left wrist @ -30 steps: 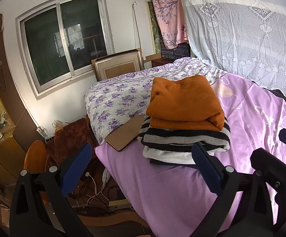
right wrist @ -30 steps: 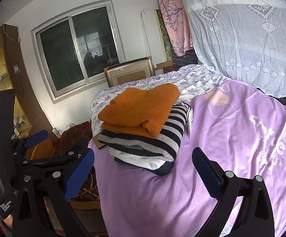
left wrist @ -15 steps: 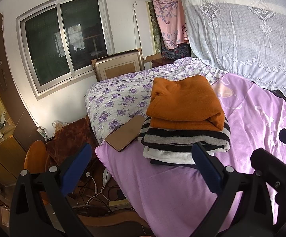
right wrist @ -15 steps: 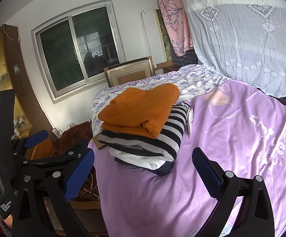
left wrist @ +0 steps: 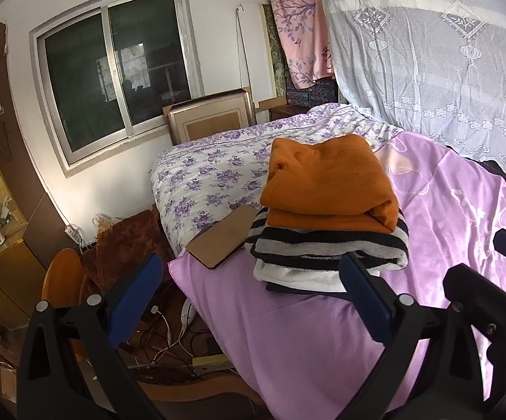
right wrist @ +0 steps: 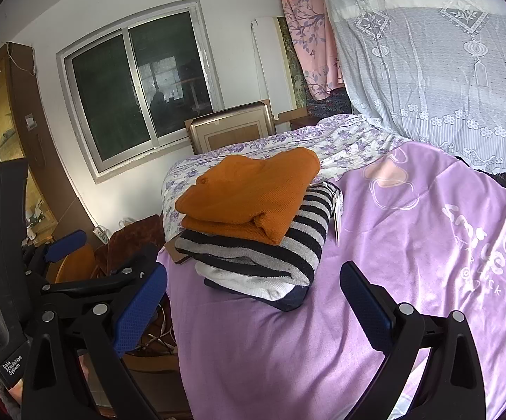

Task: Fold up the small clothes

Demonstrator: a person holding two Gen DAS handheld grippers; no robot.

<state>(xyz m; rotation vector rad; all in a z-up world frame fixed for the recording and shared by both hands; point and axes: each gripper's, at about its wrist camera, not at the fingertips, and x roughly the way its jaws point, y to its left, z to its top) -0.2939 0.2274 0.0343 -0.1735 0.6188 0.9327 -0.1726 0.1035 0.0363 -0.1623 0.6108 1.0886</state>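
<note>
Garments [left wrist: 326, 206] stacked: three; hand-held grippers [right wrist: 253, 301]: two, agape.

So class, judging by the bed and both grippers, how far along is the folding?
Done: an orange sweater lies folded on a folded striped sweater, stacked on the purple bedspread. In hand: nothing; left gripper and right gripper are open, empty. Left: no unfolded clothes visible.

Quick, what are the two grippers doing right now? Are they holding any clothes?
Left gripper: open, holding nothing.
Right gripper: open, holding nothing.
The folded orange sweater sits on the striped sweater, touched by neither.
</note>
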